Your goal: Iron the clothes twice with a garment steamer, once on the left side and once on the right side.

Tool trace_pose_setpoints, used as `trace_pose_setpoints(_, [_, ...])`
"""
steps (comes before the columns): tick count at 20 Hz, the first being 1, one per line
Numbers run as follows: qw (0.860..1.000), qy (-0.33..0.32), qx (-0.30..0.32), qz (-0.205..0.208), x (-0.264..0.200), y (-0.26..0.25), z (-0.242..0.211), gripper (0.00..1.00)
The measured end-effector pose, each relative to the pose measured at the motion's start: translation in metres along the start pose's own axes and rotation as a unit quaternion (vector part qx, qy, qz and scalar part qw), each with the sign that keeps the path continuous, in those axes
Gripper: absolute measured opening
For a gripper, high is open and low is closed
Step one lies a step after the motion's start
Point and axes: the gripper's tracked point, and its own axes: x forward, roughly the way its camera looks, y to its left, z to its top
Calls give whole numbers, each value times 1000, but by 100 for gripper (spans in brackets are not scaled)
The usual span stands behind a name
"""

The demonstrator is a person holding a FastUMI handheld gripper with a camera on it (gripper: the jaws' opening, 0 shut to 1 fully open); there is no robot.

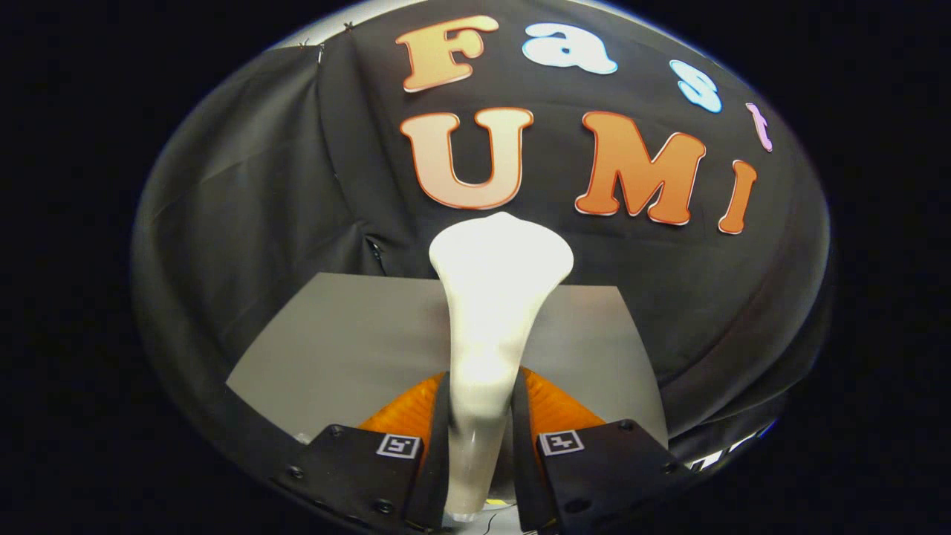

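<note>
Count: one garment steamer (pixel 487 327), one gripper (pixel 481 423), one grey surface (pixel 349 349).
Steamer: white, upright at centre frame, handle between the jaws, flared head rising beyond them.
Jaws: narrow, both pressing the handle.
Surface: lower centre, behind the steamer.

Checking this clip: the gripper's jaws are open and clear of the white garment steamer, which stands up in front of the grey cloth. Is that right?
Not quite. The gripper is shut on the white garment steamer: both jaws press on its handle, as the gripper view shows. The rest holds: the steamer rises ahead of the jaws, with the grey cloth behind it.
</note>
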Motion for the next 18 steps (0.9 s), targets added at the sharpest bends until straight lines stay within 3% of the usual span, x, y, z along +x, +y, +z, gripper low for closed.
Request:
trace_pose_setpoints(5, [996,-68,11,57,-78,5,-6,44])
trace_pose_setpoints(9, [991,-110,14,80,-135,-9,-8,44])
trace_pose_setpoints(13, [985,-153,2,77,-185,-40,4,44])
trace_pose_setpoints(18, [978,-204,1,41,-237,-96,21,44])
